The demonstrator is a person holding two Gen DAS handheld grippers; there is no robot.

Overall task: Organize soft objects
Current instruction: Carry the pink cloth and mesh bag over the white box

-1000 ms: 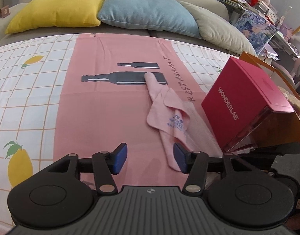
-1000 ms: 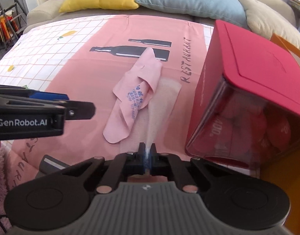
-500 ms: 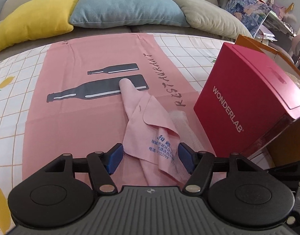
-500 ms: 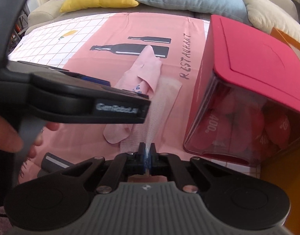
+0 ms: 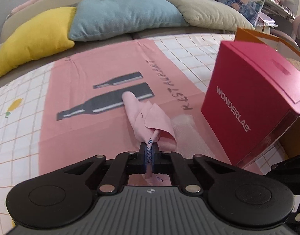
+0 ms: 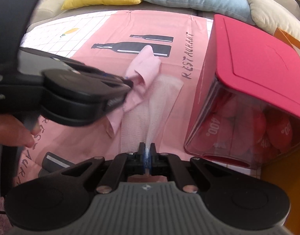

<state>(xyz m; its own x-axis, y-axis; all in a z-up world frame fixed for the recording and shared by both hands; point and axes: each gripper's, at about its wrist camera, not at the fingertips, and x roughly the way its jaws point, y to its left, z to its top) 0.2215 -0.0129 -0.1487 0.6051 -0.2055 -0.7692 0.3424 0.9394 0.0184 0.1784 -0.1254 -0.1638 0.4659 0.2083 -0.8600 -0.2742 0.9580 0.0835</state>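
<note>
A small pink cloth (image 5: 148,115) with blue print lies crumpled on a large pink bottle-print towel (image 5: 87,129). My left gripper (image 5: 149,152) is closing its jaws, and the pads press on a raised fold of this cloth at its near end. In the right wrist view the left gripper (image 6: 130,83) reaches in from the left onto the pink cloth (image 6: 148,64). My right gripper (image 6: 147,154) is shut on the near edge of a sheer pale mesh cloth (image 6: 159,99), which lies flat beside the pink one. The mesh cloth (image 5: 186,129) partly lies under the pink cloth.
A red WONDERLAB box (image 5: 248,101) stands tilted close on the right, against an orange container (image 5: 295,137). Yellow (image 5: 32,39), blue (image 5: 120,17) and beige (image 5: 208,13) pillows line the sofa behind. A hand (image 6: 12,131) holds the left gripper. A checked sheet (image 5: 14,121) covers the left.
The left gripper moved right over the pink cloth and shut on a fold of it, bunching the cloth up. The right gripper stayed still, shut on the mesh cloth.
</note>
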